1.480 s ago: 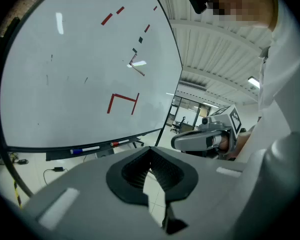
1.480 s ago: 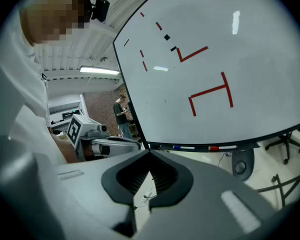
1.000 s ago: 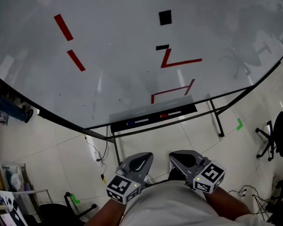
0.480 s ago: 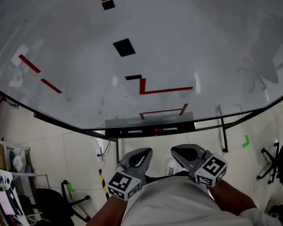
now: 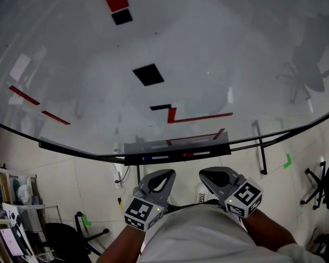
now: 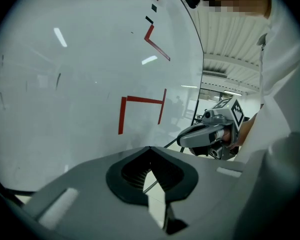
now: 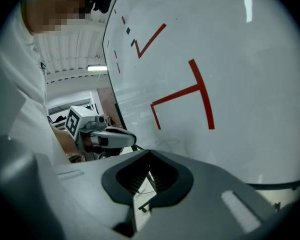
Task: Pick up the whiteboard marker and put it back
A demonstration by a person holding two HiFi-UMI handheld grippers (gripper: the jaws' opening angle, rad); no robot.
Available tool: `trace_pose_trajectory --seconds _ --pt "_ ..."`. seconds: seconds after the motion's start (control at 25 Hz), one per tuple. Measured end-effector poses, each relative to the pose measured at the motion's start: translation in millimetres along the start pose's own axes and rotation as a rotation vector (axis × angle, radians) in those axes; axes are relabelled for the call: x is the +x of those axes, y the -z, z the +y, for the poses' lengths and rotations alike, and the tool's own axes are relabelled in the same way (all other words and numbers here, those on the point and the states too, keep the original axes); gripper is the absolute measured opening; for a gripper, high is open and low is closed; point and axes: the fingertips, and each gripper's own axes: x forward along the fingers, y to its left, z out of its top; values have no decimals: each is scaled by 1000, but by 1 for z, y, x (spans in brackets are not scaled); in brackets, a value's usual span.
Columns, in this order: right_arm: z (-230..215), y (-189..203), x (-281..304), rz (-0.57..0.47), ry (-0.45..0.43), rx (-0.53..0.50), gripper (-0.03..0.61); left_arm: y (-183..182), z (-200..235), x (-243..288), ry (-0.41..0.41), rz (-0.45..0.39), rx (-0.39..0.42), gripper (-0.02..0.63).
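head view: the left hand-held gripper [image 5: 164, 175] and right hand-held gripper [image 5: 209, 175] are held clenched on nothing, close to the body. a blue marker [image 5: 153, 158] and a red marker [image 5: 189, 154] lie in the tray [image 5: 222, 148] under the whiteboard [image 5: 219, 53]. one jaw pair should be opened, lowered across a marker and closed at mid-barrel. tiled floor [image 5: 71, 171] and a chair [image 5: 63, 240] are seen below.

Bright, even indoor light. Lamp reflections streak the glossy whiteboard [image 5: 236, 37]. Both gripper views bend strongly at the edges, with black corners; the nearest surfaces look soft, perhaps out of focus.
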Motion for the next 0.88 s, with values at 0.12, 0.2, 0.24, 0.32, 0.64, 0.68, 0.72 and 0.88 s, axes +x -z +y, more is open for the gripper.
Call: trace_pose_trajectory --seconds 0.12,0.2,0.24,0.32,0.64,0.68,0.72,0.88 --pt "0 -1 10 -5 39 -13 2 0 11 -2 27 6 28 17" --pt "-1 0 17 -2 63 -16 2 2 17 -4 41 9 32 17" --pt "-2 1 20 5 75 -23 2 3 19 -5 48 12 31 17" --pt "-3 4 26 28 98 -49 21 7 21 -7 64 18 23 17" --pt "-17 16 39 154 181 -228 29 19 26 -14 95 22 -1 17" --pt "-19 19 41 177 186 -265 29 20 27 -15 96 21 -4 17" --pt "-20 21 43 198 190 -300 29 21 28 -16 95 21 -7 17" --pt "-20 28 49 256 190 -384 34 25 30 -19 88 20 -18 17"
